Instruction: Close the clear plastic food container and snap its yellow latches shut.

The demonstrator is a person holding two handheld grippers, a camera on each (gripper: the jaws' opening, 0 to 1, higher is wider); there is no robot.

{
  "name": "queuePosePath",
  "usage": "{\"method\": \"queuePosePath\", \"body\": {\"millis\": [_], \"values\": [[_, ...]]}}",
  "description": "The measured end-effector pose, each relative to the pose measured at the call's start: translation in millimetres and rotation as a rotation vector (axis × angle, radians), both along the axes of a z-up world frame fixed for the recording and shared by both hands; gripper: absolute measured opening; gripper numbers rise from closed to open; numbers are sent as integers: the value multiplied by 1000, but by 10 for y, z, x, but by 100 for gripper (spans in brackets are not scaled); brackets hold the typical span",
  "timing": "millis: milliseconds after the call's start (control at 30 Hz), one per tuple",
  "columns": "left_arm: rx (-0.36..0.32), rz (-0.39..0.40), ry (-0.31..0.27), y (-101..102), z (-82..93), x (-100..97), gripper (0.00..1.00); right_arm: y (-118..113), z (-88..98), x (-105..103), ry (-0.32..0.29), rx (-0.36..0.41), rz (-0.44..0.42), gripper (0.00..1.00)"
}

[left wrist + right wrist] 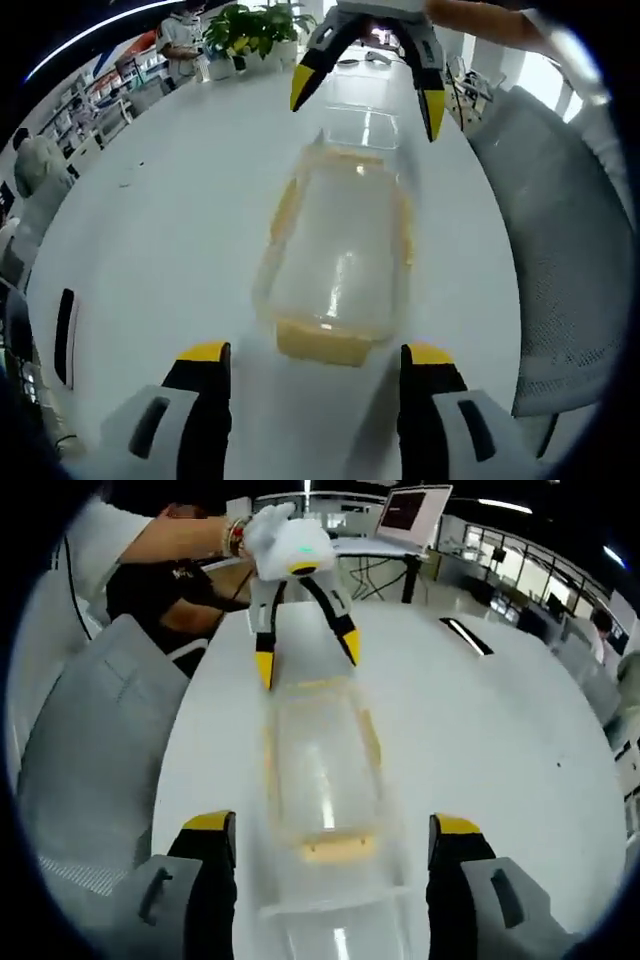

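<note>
The clear plastic container (340, 260) with yellow latches sits in the middle of the white table (170, 200), blurred in both views. In the left gripper view my left gripper (318, 355) stands open just short of its near yellow latch (320, 340). My right gripper (366, 100) hangs open over the far end, above a clear flat piece (360, 128) that looks like the lid. In the right gripper view the container (320, 760) lies between my open right gripper (332, 825) and the open left gripper (307, 658), with that clear piece (330, 920) nearest.
A grey mesh chair (560, 250) stands beside the table, also seen as the chair (90, 760). A dark slim object (65, 320) lies on the table's left. Potted plants (250, 30) and a laptop (410, 510) stand at the far ends.
</note>
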State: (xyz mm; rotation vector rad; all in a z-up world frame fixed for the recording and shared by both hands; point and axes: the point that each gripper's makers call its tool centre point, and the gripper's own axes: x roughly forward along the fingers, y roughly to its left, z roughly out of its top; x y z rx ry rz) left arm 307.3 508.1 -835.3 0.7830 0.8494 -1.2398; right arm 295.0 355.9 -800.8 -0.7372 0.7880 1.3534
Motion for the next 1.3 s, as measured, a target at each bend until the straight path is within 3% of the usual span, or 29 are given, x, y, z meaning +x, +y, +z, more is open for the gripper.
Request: {"method": "queuePosePath", "body": {"millis": [67,167,267,333,433,467,567,633,700,767,867,1300], "values": [[41,-38,-10,30,-39,6,62,27,-66,7,0,-9,18,75],[46,-44,-22,14,-52,48,59,13,-165,39,6,-45,21,80],[39,-46,-12,-13,-48,54,55,-59,-267,48,11,-116,37,73],[33,-78,-61,-39,-29,124,48,-53,-305,24,13,-124,64,67],[29,-73,-33,-57,-37,83,44,-83,-391,-24,21,-170,123,58],[33,-74,-24,-54,-41,74,44,-75,-379,26,-16,-170,145,57],[41,-86,-23,-69,-47,79,44,-76,-367,36,17,-182,104,56],[43,-95,-31,-91,-45,84,44,-93,-371,50,2,-199,107,52],[47,-113,-24,-100,-43,66,41,-156,-394,96,-49,-253,135,45],[52,-126,-18,-101,-43,44,39,-215,-449,30,-23,-300,152,38],[62,-154,-25,-125,-35,25,36,-202,-465,19,-2,-300,98,37],[89,-148,29,-133,-55,-33,34,-198,-464,20,15,-329,91,37]]}}
